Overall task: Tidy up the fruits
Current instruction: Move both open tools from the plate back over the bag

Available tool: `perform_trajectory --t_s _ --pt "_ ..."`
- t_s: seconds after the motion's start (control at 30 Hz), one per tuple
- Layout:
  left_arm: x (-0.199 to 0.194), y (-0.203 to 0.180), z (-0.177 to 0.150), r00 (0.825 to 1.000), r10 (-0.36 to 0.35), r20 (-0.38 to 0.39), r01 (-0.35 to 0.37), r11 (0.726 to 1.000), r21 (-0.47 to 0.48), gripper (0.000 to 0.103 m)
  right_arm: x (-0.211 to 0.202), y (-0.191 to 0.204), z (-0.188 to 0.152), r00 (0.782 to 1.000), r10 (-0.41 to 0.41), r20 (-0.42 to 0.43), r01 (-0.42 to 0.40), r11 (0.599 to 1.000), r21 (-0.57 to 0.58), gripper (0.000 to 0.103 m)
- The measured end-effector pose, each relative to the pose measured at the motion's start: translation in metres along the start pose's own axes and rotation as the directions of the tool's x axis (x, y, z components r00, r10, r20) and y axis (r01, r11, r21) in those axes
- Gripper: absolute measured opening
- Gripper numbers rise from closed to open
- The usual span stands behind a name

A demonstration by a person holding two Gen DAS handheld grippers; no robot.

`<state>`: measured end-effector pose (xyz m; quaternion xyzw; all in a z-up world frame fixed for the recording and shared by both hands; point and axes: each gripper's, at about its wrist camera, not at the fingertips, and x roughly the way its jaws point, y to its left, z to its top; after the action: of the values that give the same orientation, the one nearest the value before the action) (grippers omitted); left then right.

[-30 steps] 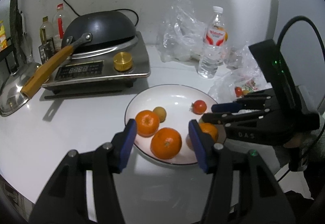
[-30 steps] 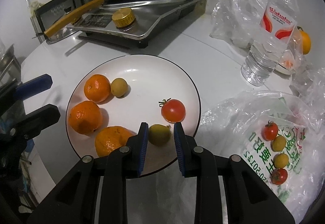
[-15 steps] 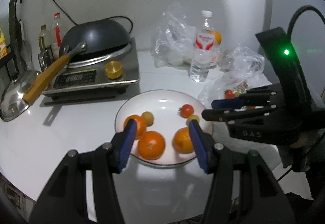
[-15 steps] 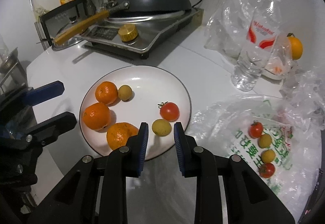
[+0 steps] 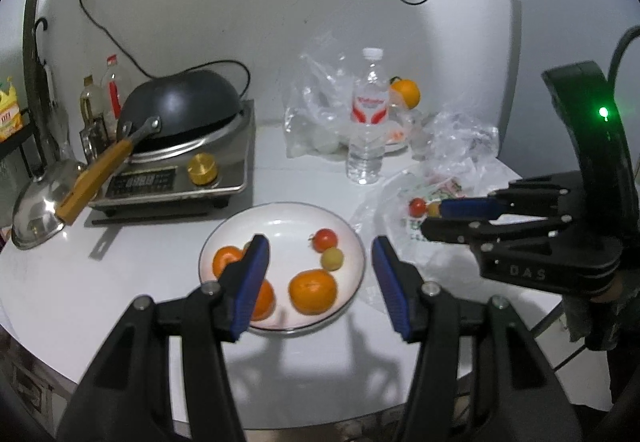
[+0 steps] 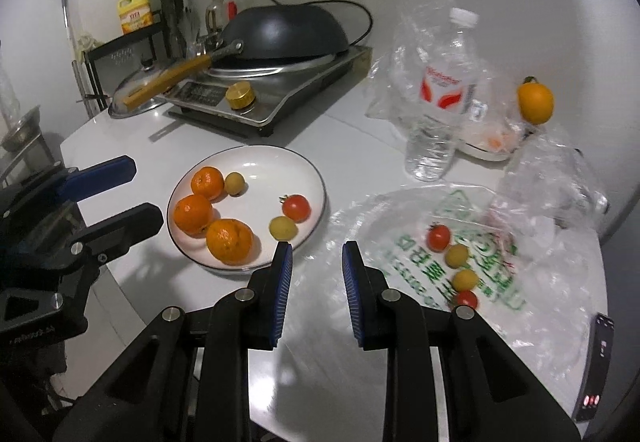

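Note:
A white plate (image 6: 304,177) (image 5: 352,242) holds three oranges (image 6: 229,241), a red tomato (image 6: 296,207) and two small yellow fruits (image 6: 282,228). A plastic bag (image 6: 420,242) to its right carries two red tomatoes (image 6: 438,236) and two yellow fruits (image 6: 457,256). My right gripper (image 6: 316,262) is open and empty, above the table between plate and bag. My left gripper (image 5: 320,266) is open and empty, held above the plate's near side. An orange (image 6: 535,101) sits at the far right.
An induction cooker (image 6: 276,89) with a black wok (image 6: 280,31) stands behind the plate. A water bottle (image 6: 440,101) and crumpled plastic bags (image 5: 316,121) are at the back right. A pot lid (image 5: 36,209) lies left of the cooker. A phone (image 6: 596,362) lies at the right edge.
Both grippers have pulled back and up from the plate. The right gripper has let go of the yellow fruit, which lies on the plate, and has shifted right towards the bag.

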<state>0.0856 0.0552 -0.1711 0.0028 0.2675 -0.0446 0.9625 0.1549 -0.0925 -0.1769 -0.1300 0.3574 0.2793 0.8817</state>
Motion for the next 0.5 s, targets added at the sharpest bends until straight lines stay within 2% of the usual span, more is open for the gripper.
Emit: perform_trajectory --t_s 0.23,0.5 --pt "-0.012 -0.026 0.005 1.0 0.006 0.018 -0.007 0.999 0.032 0.055 -0.024 -0.023 -0.018 1.0 -0.008 0.028 0.007 0.999 0.032 0.028" --pt "-0.006 -0.057 0.011 1.0 -0.012 0.015 0.011 0.998 0.064 0.055 -0.035 -0.049 -0.032 0.999 -0.011 0.038 0.009 0.998 0.06 0.028"
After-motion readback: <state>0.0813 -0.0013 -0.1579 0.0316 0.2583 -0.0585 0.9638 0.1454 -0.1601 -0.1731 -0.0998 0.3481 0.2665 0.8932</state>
